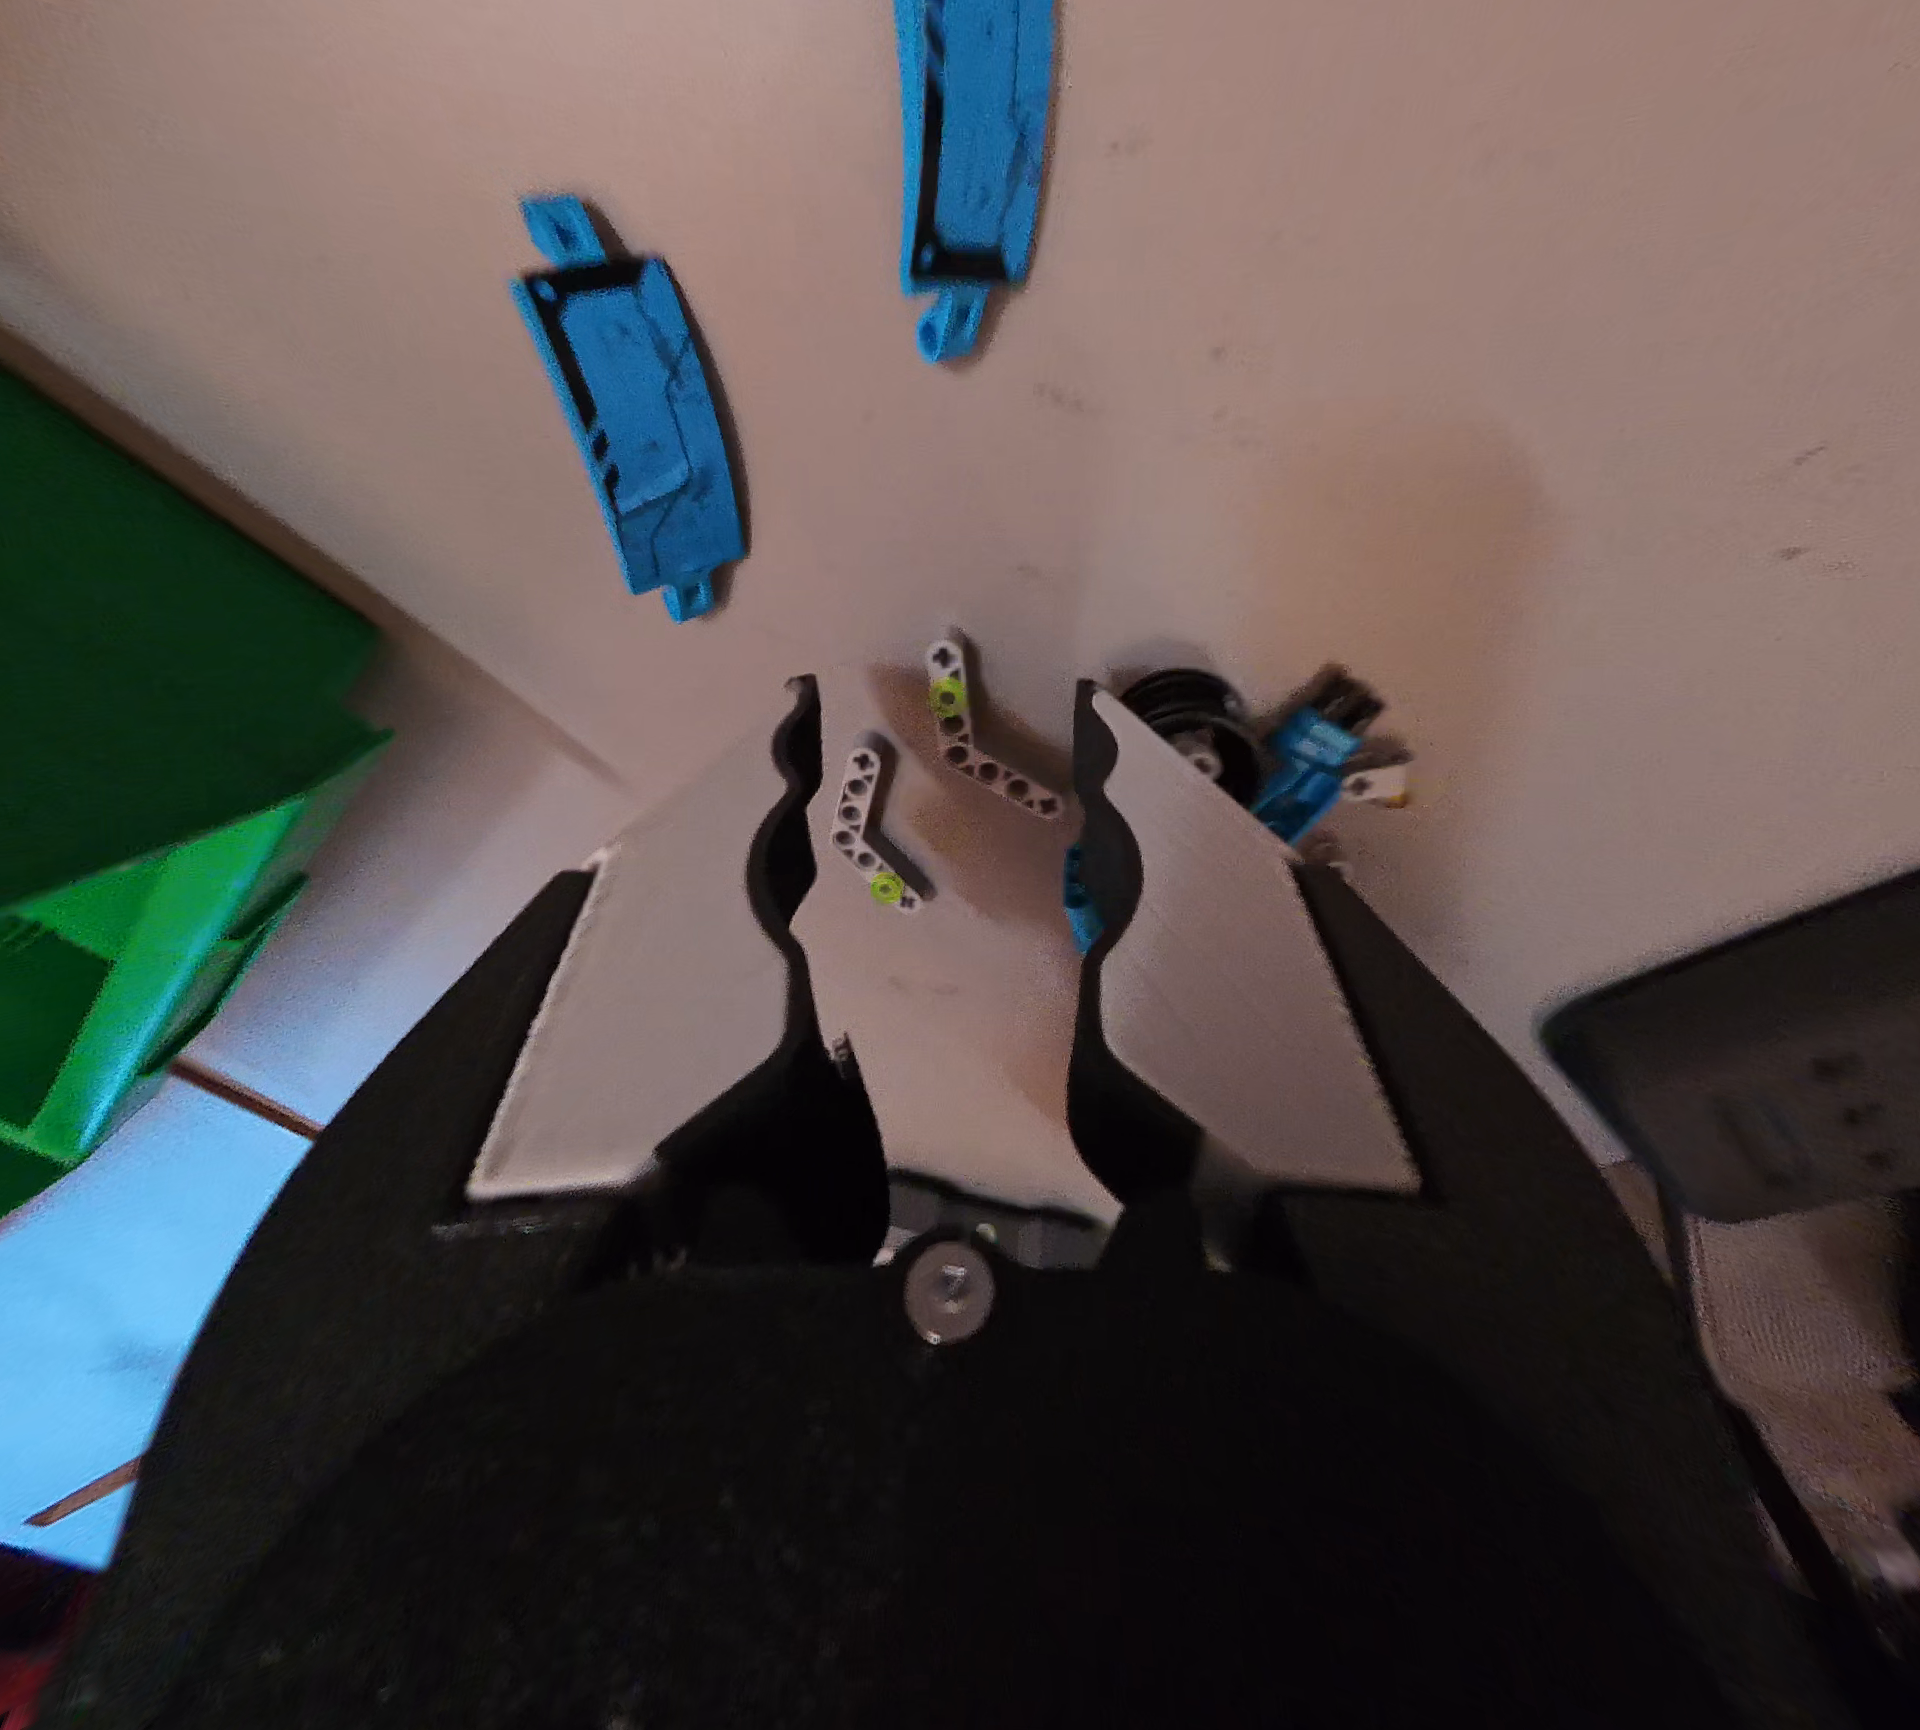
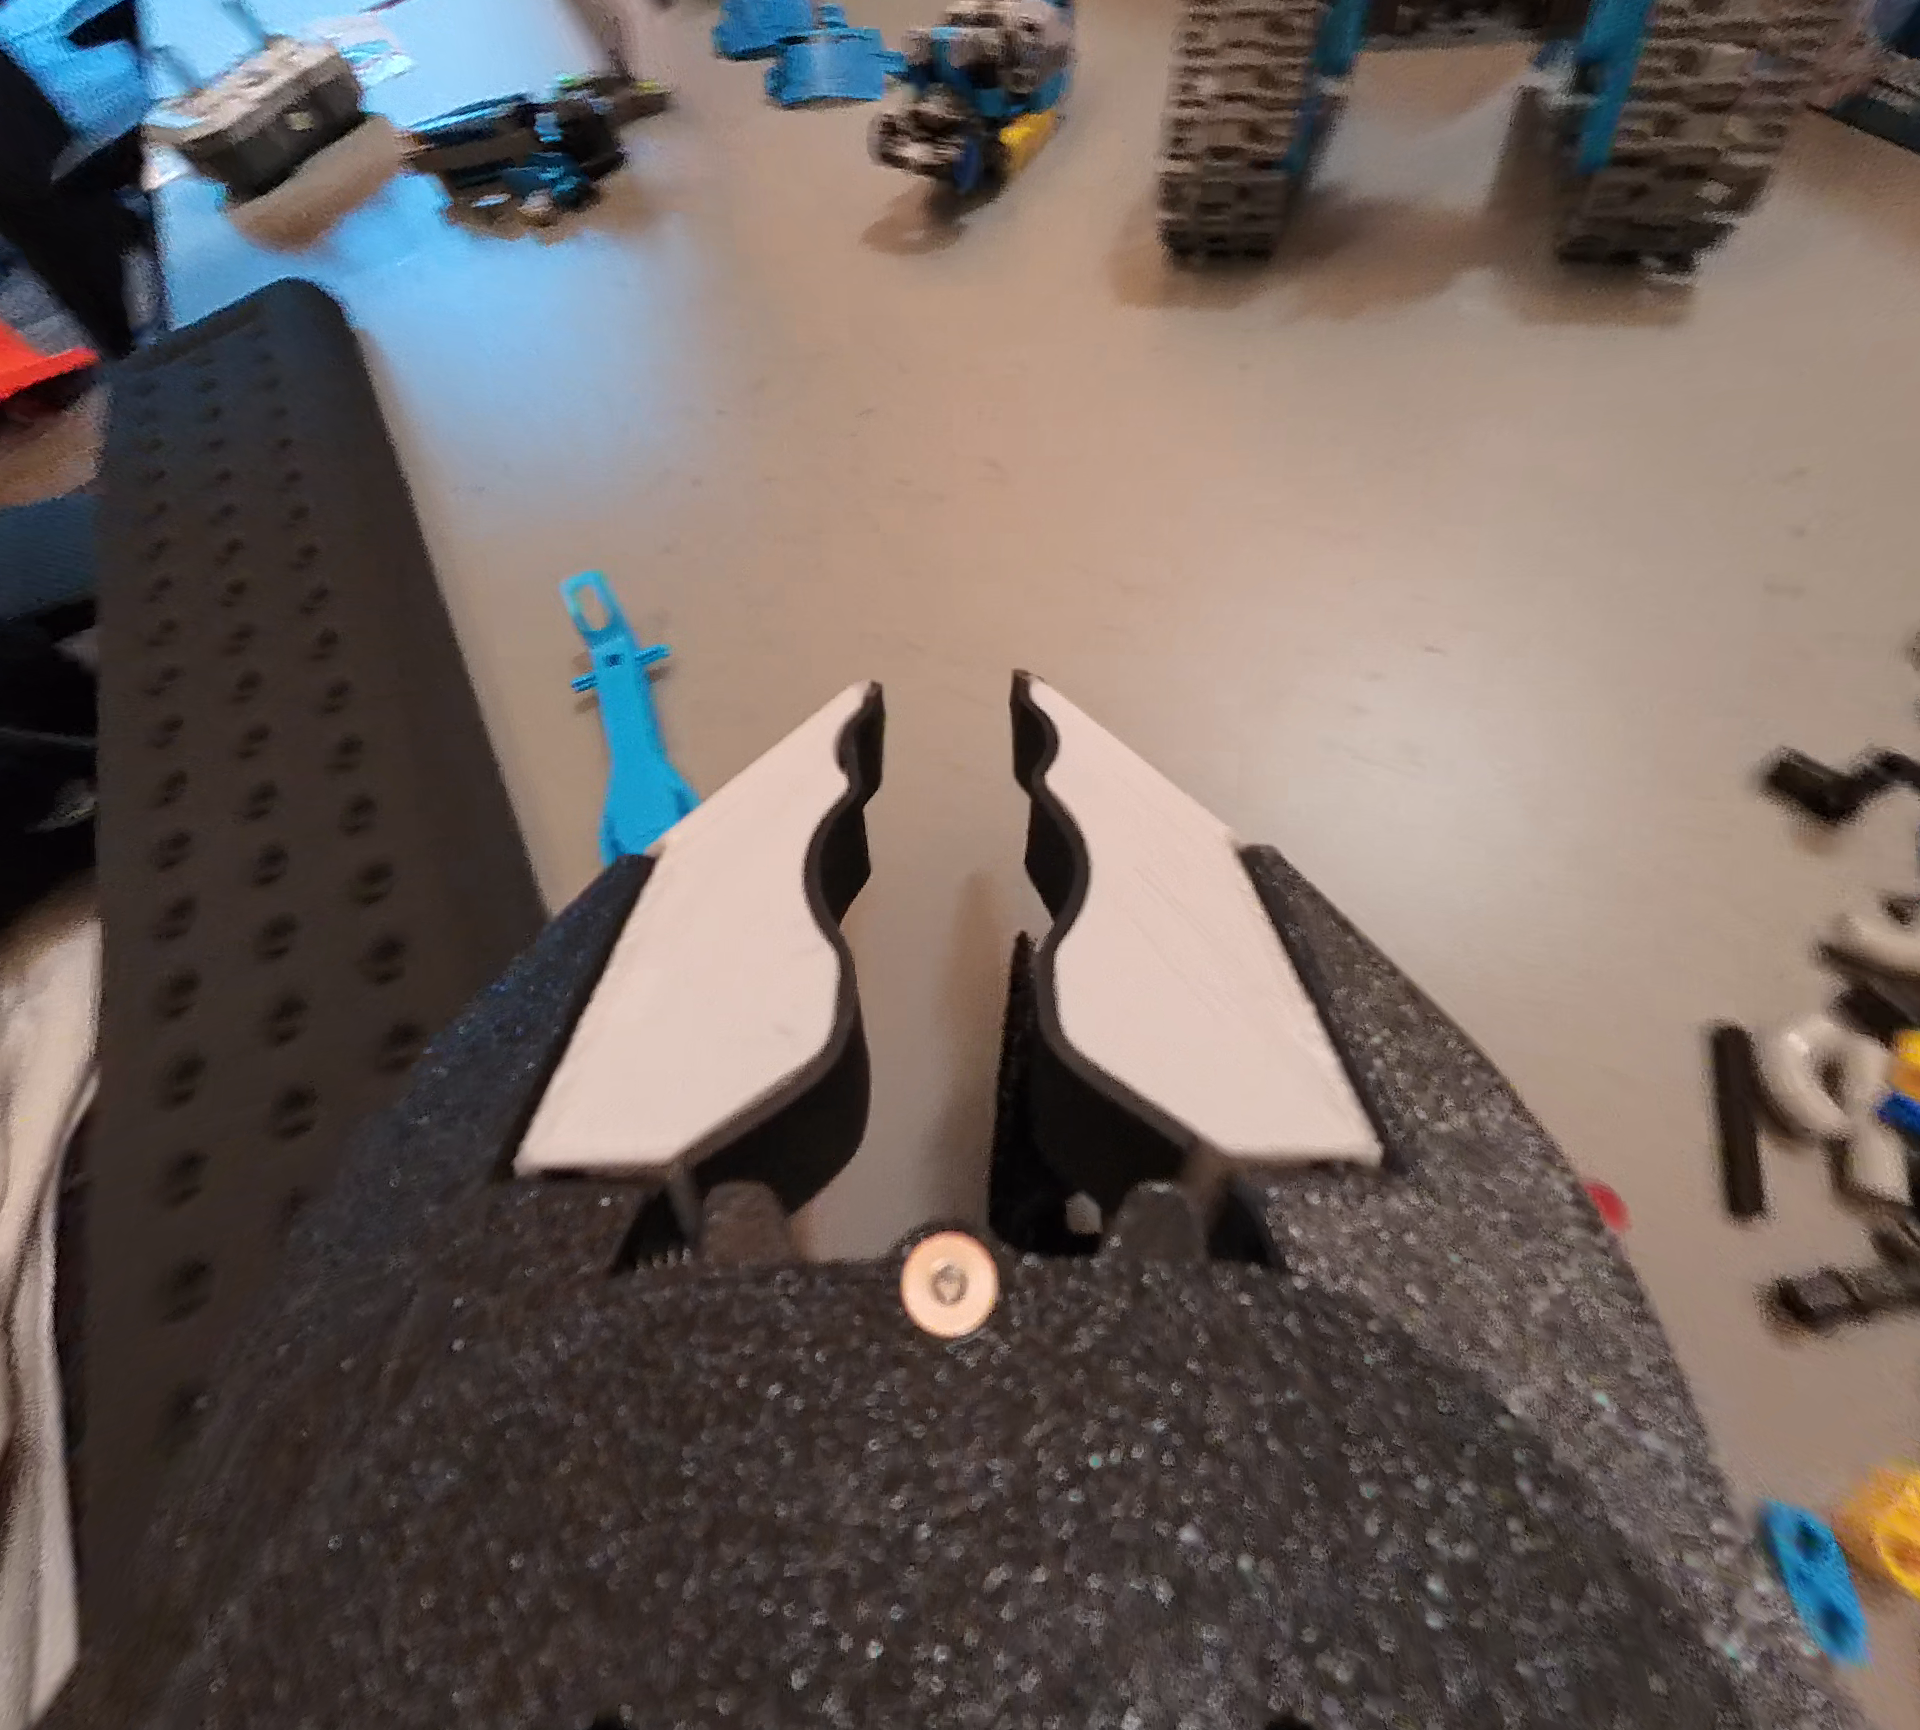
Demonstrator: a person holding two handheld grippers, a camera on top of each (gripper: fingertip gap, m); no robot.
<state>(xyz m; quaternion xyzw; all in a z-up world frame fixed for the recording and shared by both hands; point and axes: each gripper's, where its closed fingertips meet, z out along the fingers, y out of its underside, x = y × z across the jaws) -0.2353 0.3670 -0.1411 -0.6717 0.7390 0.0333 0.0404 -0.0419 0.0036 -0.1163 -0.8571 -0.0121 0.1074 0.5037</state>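
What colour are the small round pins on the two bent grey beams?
Lime green pins on the beams, clearest in the left wrist view.

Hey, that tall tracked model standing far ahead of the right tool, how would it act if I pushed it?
The tracked model stands tall on two narrow track legs, so a high push probably tips it. Its treads look grippy, so it likely resists sliding on the table. Being built from many small pieces, parts may pop off.

Before me on the pale table (image 1: 1351, 226) I see two blue curved panels (image 1: 634, 423), two grey bent beams (image 1: 868, 823), a green box (image 1: 156, 641), a tracked model (image 2: 1455, 39) and a black perforated plate (image 2: 270, 745).
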